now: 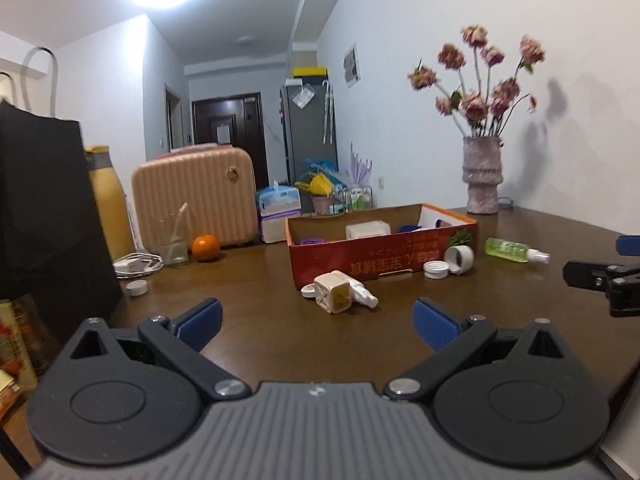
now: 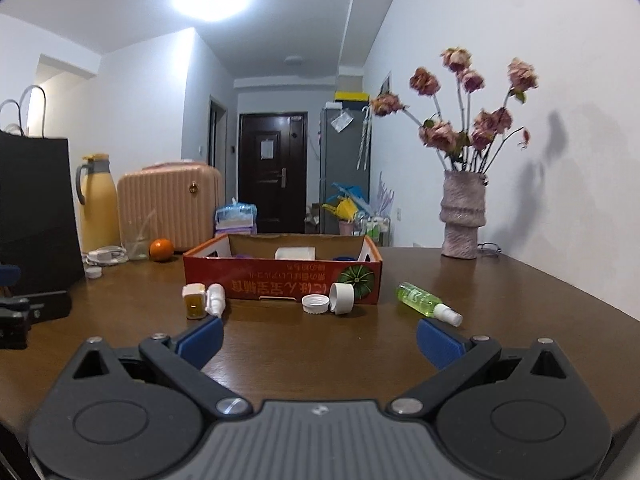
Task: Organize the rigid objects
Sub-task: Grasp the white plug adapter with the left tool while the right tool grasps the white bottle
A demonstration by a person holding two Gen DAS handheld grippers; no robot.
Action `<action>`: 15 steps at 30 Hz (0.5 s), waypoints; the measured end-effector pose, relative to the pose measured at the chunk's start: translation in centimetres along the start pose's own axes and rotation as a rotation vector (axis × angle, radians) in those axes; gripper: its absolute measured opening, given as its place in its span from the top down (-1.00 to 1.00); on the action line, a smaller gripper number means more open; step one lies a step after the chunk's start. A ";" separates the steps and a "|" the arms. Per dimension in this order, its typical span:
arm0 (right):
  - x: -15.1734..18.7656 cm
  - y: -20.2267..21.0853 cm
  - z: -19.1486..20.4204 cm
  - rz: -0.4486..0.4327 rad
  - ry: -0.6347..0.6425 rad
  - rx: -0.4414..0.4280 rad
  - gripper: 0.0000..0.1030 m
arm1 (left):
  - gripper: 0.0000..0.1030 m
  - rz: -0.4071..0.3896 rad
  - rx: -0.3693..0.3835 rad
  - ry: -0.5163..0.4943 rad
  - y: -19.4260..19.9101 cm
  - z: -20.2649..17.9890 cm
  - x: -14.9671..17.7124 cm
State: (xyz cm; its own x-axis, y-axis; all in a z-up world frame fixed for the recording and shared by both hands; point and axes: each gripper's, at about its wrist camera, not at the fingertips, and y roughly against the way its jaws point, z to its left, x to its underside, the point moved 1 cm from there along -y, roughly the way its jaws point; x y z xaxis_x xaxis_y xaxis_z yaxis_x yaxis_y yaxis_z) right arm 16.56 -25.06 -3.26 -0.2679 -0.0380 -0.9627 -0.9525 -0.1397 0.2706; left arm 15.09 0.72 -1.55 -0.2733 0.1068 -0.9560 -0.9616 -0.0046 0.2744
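An orange cardboard box point(image 1: 360, 258) point(image 2: 280, 286) stands mid-table with a white block and other small items inside. In front of it lie a white square bottle with amber liquid point(image 1: 335, 294) point(image 2: 195, 298), a small white spray bottle point(image 1: 363, 295) point(image 2: 215, 299), a ribbed white cap point(image 1: 436, 269) point(image 2: 315, 304), a white cup on its side point(image 1: 460, 259) point(image 2: 342, 298) and a green spray bottle point(image 1: 514, 250) point(image 2: 426, 302). My left gripper point(image 1: 318, 322) hovers open just short of the square bottle. My right gripper point(image 2: 320, 338) is open, nothing between its fingers.
A black paper bag point(image 1: 48, 208) stands at the left, with a yellow jug point(image 2: 98, 204), a pink case point(image 1: 196, 198), a glass, an orange point(image 1: 205, 247) and a charger point(image 1: 136, 266) behind. A vase of dried flowers point(image 2: 462, 216) stands far right. A white lid point(image 1: 135, 288) lies near the bag.
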 end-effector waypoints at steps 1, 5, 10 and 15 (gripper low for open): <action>-0.3 -0.9 -0.1 0.005 -0.001 -0.005 -1.00 | -1.00 0.010 -0.004 0.000 -1.4 -0.1 -0.4; -1.8 -5.5 -0.6 0.032 -0.009 -0.048 -0.99 | -1.00 0.035 0.006 -0.030 -7.8 -0.8 -1.7; -3.3 -11.0 -0.7 0.070 -0.004 -0.132 -0.97 | -1.00 0.103 0.008 -0.027 -15.3 -1.3 -2.1; -4.2 -16.5 0.0 0.090 0.033 -0.159 -0.93 | -0.83 0.194 -0.033 0.024 -22.1 -1.2 -1.9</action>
State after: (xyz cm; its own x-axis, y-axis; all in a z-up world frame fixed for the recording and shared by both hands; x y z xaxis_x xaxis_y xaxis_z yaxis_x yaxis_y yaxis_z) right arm 33.36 -22.56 -3.64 -0.3435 -0.0893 -0.9349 -0.8895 -0.2884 0.3543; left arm 36.87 -0.57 -5.96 -0.4540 0.0766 -0.8877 -0.8909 -0.0558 0.4508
